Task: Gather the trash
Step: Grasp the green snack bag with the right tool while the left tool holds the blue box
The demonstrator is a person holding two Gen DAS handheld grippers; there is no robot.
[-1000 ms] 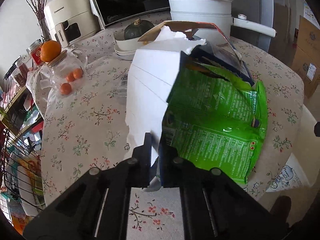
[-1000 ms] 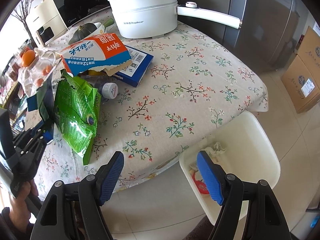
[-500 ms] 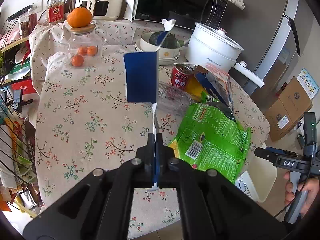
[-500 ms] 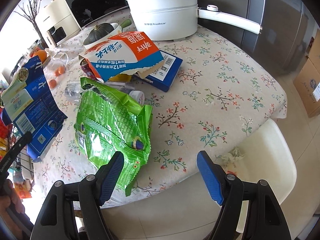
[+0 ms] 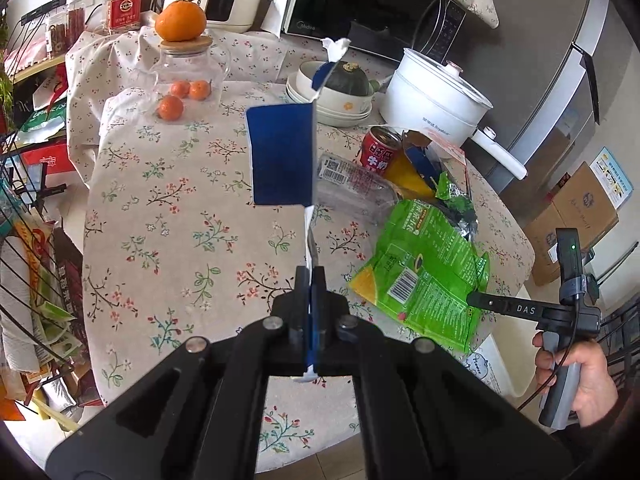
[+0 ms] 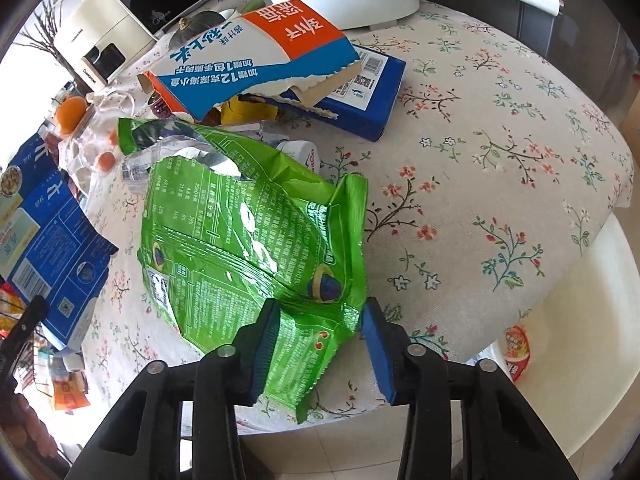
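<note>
Fingers (image 6: 376, 344) of the right gripper (image 6: 320, 344) are closing around the green bag (image 6: 256, 240) overhanging the desk's (image 6: 500, 128) near edge. Left fingers (image 5: 302, 300) pinch flattened blue carton (image 5: 280, 160) edge-on above the desk's uncluttered left side.

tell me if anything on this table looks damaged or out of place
Yes. An orange and blue carton with a ragged torn edge lies tipped over a blue box. A clear plastic bottle lies on its side beside a red can, and a crumpled, ripped-open green bag sprawls at the table edge.
</note>
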